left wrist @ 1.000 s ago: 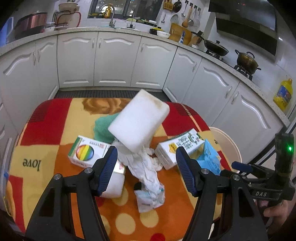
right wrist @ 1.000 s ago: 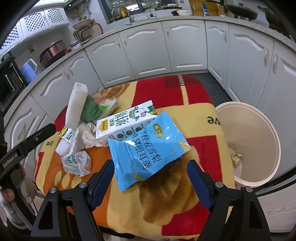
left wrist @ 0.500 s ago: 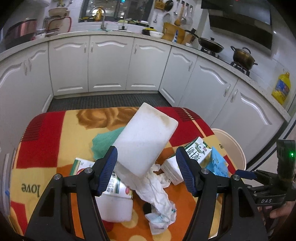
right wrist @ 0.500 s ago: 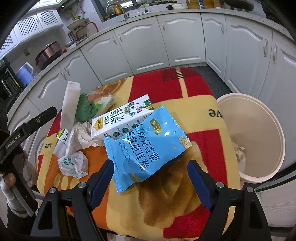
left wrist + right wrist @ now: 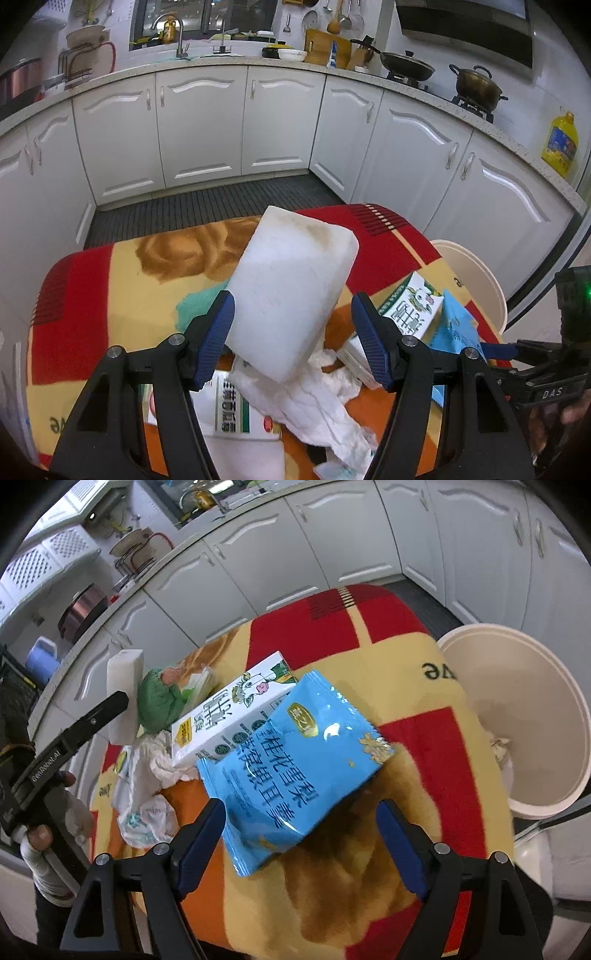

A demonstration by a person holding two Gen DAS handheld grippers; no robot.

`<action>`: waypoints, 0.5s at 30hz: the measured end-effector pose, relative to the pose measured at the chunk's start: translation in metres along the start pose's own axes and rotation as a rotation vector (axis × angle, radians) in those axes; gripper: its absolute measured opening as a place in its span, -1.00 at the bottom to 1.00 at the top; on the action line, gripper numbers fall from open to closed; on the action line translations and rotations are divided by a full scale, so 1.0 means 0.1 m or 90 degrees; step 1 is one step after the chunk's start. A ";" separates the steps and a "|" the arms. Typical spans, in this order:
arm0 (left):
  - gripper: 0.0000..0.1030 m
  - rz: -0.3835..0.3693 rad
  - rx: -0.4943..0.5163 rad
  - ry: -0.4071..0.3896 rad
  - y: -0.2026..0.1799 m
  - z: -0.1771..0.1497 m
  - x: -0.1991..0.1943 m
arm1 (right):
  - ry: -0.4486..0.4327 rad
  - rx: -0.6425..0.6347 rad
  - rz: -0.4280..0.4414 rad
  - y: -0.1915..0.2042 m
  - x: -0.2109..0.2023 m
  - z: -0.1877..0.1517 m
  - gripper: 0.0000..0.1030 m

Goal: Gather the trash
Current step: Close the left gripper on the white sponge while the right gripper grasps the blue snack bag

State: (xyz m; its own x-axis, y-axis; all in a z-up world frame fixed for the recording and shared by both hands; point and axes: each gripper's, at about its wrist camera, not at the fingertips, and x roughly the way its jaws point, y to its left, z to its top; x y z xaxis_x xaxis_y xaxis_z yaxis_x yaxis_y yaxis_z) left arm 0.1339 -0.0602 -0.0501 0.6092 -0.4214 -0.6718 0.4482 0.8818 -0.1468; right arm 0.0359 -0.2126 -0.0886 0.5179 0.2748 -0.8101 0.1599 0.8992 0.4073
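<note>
Trash litters the blanket-covered worktop (image 5: 424,709) beside a cream bin (image 5: 554,686).
Largest first: a white foam block (image 5: 291,291) tilts in the air between the left gripper (image 5: 293,341) pads, whether pinched I cannot tell; a blue snack bag (image 5: 295,775) overlaps a milk carton (image 5: 229,712) mid-worktop, between the right gripper (image 5: 301,840) jaws, which are opening and not touching it; crumpled tissue (image 5: 147,771) lies toward the left edge.

You are working with two matching tools: the left gripper (image 5: 293,341) and right gripper (image 5: 301,843) are each showing black triangular arms, silver pivot screws and ribbed blue finger pads (image 5: 218,334). White lettering is marking their black handles, and a green light is glowing on one.
</note>
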 end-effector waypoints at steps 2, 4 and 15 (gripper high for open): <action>0.26 0.000 -0.003 0.000 0.01 0.02 0.04 | -0.001 0.014 0.011 0.03 0.05 0.04 0.62; 0.26 -0.001 -0.006 0.001 0.01 0.03 0.07 | -0.003 0.020 0.016 0.05 0.09 0.07 0.66; -0.07 -0.029 -0.067 -0.006 0.16 0.03 0.08 | -0.046 0.021 0.047 0.10 0.21 0.12 -0.08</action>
State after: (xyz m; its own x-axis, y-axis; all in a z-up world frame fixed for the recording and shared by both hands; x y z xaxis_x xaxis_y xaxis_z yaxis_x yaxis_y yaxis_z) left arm 0.1485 -0.0499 -0.0555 0.5955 -0.4631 -0.6564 0.4049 0.8787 -0.2527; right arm 0.0582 -0.2022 -0.0962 0.5879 0.3143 -0.7454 0.1453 0.8654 0.4795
